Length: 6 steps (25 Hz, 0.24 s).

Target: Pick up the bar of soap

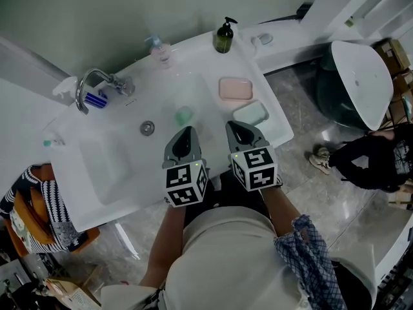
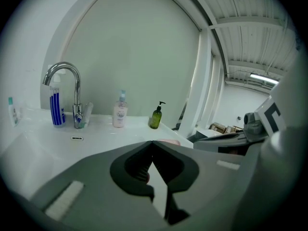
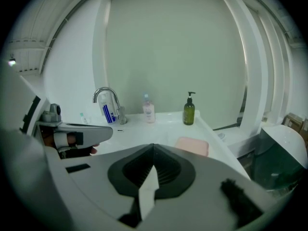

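Pale green wall (image 1: 116, 18) behind white washbasin unit (image 1: 97, 199). Grey marbled tile floor (image 1: 322, 192) off its right and front edges. White pillar (image 3: 257, 81) past back right corner. White ribbed ceiling (image 2: 250, 37), strip light (image 2: 262, 77) on. Cardboard boxes (image 1: 397, 53) far right.

Soft, even light fills the head view. The glossy white ceramic washbasin (image 1: 97, 173) carries faint shadows, and the polished grey stone floor (image 1: 303, 192) right of it gleams. Both gripper views bulge fisheye-fashion inside black corners. A white ceiling strip lamp (image 2: 262, 77) glares beyond the washbasin's right end.
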Motion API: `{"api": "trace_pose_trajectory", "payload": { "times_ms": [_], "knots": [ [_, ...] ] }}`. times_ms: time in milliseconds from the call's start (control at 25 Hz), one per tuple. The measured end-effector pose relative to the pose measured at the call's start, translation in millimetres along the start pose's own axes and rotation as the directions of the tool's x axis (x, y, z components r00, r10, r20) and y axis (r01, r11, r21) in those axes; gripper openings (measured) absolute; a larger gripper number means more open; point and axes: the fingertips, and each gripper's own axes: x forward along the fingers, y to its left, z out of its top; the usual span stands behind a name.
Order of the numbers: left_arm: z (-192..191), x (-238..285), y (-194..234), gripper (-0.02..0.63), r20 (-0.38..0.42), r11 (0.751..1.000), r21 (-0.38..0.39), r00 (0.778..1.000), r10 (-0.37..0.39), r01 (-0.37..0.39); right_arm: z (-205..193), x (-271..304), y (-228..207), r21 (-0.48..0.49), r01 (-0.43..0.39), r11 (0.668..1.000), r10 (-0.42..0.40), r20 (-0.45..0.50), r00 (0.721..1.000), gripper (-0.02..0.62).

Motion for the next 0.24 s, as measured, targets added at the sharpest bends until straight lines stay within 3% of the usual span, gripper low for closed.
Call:
{"api": "trace_pose_trajectory", "payload": {
  "times_ms": [240],
  "knots": [
    [2.2,-7.2,8.2,0.009,0.001,1.0,0.012,1.0,0.017,-0.017,0.1,1.3,5.8,0.005,-0.007,1.0,0.007,0.006,1.0,0.012]
  ]
}}
